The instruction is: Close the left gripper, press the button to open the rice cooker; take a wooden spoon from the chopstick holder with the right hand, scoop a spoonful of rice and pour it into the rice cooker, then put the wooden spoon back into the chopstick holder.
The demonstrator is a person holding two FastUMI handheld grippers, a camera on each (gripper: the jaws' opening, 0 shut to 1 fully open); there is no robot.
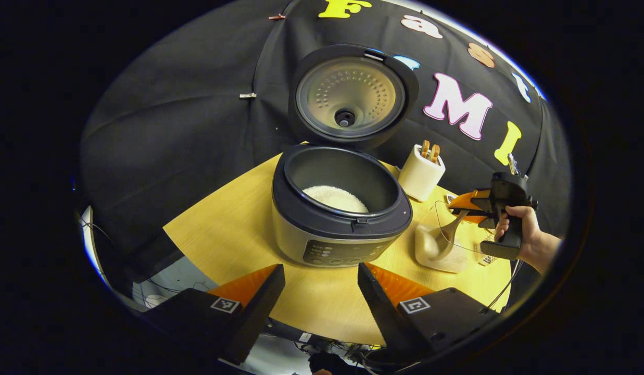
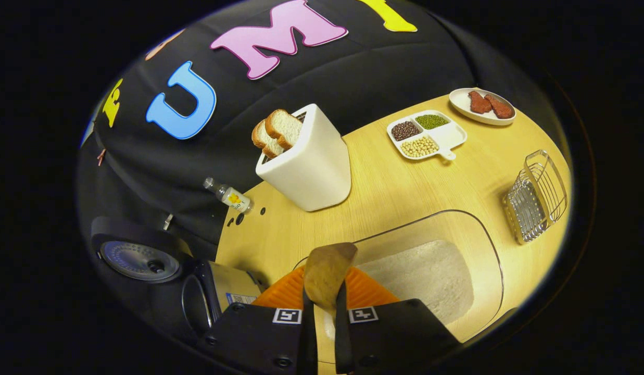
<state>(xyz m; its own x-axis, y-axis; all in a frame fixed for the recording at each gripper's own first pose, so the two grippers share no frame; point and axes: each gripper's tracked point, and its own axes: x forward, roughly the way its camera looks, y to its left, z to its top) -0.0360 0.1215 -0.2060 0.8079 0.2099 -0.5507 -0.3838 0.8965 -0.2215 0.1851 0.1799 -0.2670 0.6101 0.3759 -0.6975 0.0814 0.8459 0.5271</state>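
The rice cooker (image 1: 342,229) stands open on the wooden table, its lid (image 1: 348,96) upright, with white rice in the pot (image 1: 335,198). My left gripper (image 1: 320,268) hovers in front of the cooker, open and holding nothing. A hand holds my right gripper (image 1: 459,211) to the cooker's right, shut on a wooden spoon (image 1: 439,242). The spoon's bowl dips into a clear container (image 1: 452,260) of rice. In the right gripper view, my right gripper (image 2: 324,304) clamps the wooden spoon (image 2: 327,273) over the clear container (image 2: 488,245) and its rice (image 2: 426,276). The cooker (image 2: 197,297) lies at lower left.
A white toaster (image 2: 306,166) with bread slices stands behind the container, also the white toaster (image 1: 420,174) right of the cooker. Farther off are a divided dish of beans (image 2: 446,136), a plate of meat (image 2: 465,99), a wire basket (image 2: 535,195) and a small bottle (image 2: 228,195).
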